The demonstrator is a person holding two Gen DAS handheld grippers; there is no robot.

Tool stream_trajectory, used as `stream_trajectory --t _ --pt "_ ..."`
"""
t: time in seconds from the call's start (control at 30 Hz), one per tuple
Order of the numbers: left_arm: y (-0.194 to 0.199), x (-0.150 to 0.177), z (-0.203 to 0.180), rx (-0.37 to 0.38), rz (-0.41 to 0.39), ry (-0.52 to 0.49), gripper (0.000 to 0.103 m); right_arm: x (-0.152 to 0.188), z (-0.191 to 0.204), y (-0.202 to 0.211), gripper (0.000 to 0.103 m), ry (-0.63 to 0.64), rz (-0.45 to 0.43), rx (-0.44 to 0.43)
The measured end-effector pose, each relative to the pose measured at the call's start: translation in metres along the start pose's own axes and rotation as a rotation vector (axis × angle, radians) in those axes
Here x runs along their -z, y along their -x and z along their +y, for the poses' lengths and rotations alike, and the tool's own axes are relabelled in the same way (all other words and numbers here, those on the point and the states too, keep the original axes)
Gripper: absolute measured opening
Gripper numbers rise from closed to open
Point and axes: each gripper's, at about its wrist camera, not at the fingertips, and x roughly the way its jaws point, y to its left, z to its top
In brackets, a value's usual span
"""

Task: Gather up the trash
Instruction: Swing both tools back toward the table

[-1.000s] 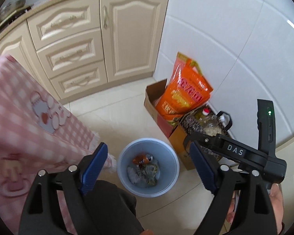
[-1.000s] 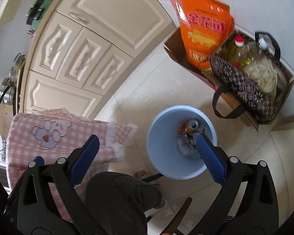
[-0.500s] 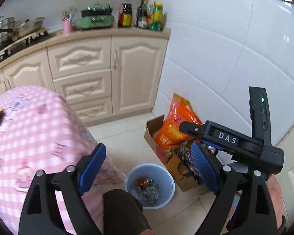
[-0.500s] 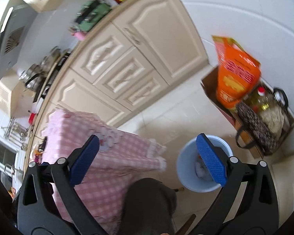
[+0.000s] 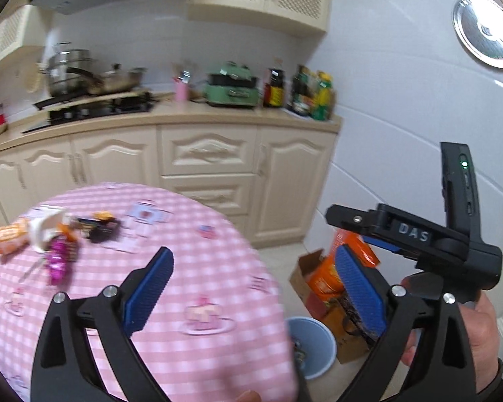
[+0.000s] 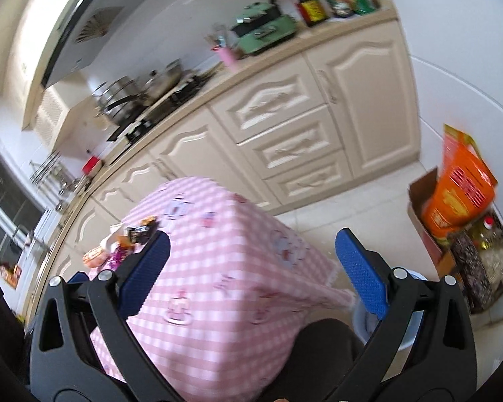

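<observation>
Several pieces of trash lie at the far left of a pink checked table [image 5: 198,268]: an orange packet [image 5: 8,239], a white cup [image 5: 45,229], a magenta wrapper [image 5: 58,261] and a dark wrapper [image 5: 99,227]. The trash pile also shows in the right wrist view [image 6: 124,241]. A light blue bin [image 5: 313,345] stands on the floor right of the table, partly hidden by its edge. My left gripper [image 5: 251,288] is open and empty above the table. My right gripper [image 6: 255,268] is open and empty, and shows at the right in the left wrist view [image 5: 415,238].
A cardboard box with an orange bag [image 6: 459,191] and a patterned tote [image 6: 476,268] stands against the white wall, right of the bin. Cream kitchen cabinets [image 5: 211,167] with a stove, pots and bottles run behind the table. My dark-trousered knee [image 6: 322,345] is below.
Both grippers have swung up from looking down into the bin to looking across the table and the kitchen counter. Both stay open and empty.
</observation>
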Motion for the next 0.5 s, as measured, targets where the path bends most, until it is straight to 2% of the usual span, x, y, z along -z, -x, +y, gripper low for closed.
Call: stream_trajectory --t 0.23,0.5 --pt "0.025 -0.003 0.067 -0.12 -0.039 0.054 0.095 0.003 0.06 -0.02 0.097 0.079 0.012 -0.052" --pt "0.029 0.01 0.143 -0.237 -0.015 0.132 0.095 0.01 0.109 -0.042 0.097 0.16 0.032 -0.075"
